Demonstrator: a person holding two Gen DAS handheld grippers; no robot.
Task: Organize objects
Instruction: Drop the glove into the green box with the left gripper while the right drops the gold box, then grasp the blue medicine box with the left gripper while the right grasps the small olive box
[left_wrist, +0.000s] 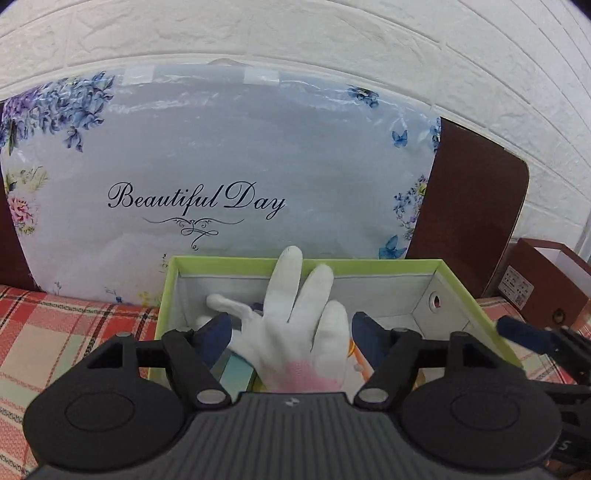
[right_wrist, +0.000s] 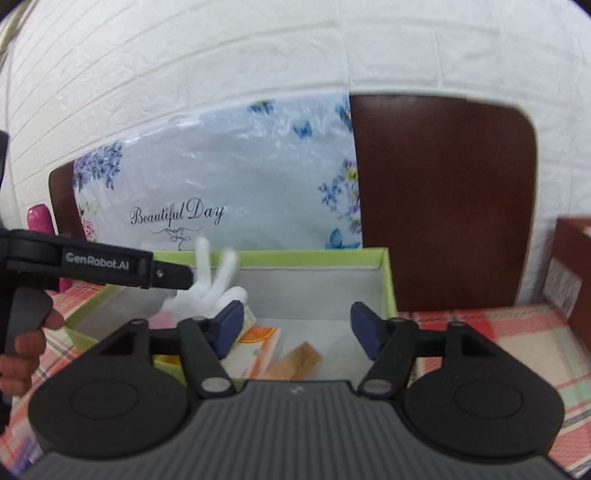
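White brick wall, plaid cloth under green box (left_wrist: 476, 295). White glove (left_wrist: 295, 325) lies inside box, apparently released there for storing. Left gripper (left_wrist: 290, 328) fingers spread, touching nothing; right gripper (right_wrist: 297, 326) likewise, empty.

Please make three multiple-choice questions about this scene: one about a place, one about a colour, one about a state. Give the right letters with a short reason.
1. Where does the white fabric glove lie?
A. on the checked cloth
B. in the open green-rimmed cardboard box
C. on the brown box

2. What colour are the pads of the right gripper?
A. red
B. yellow
C. dark blue

3. How does the left gripper stand?
A. open, pads apart from the glove
B. shut on the glove
C. shut on the box rim

Answers: 1 B, the glove's fingers rest against the box's back wall; 2 C, both pads are blue; 3 A, gaps show on both sides.
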